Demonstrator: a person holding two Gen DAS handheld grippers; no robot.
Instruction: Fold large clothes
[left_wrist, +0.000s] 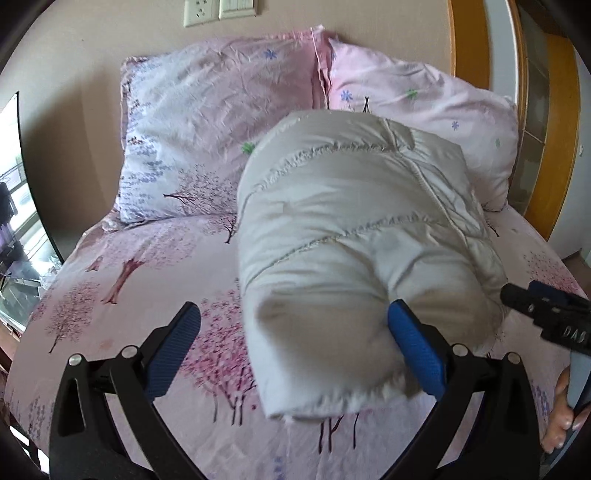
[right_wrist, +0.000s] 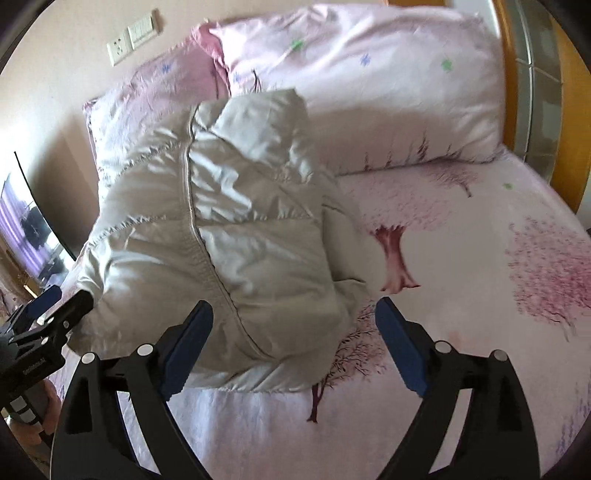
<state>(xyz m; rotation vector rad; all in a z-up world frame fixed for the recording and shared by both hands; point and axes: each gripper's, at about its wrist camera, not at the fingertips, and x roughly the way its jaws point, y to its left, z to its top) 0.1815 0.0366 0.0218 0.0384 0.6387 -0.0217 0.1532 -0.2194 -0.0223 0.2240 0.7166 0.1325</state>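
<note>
A pale grey quilted puffer jacket (left_wrist: 354, 236) lies folded into a thick bundle on the pink floral bedsheet (left_wrist: 122, 280). It also shows in the right wrist view (right_wrist: 229, 240), zip seam facing up. My left gripper (left_wrist: 291, 325) is open, its jaws wide on either side of the bundle's near left end; the right pad (left_wrist: 413, 347) touches the fabric. My right gripper (right_wrist: 295, 325) is open at the bundle's near right corner, left pad (right_wrist: 192, 339) over the fabric. Each gripper shows at the edge of the other's view.
Two pink floral pillows (left_wrist: 207, 122) (right_wrist: 369, 81) lean against the wall behind the jacket. A wooden door frame (left_wrist: 554, 129) stands to the right of the bed. A dark screen (left_wrist: 22, 206) is at the left. Wall sockets (left_wrist: 218, 11) are above the pillows.
</note>
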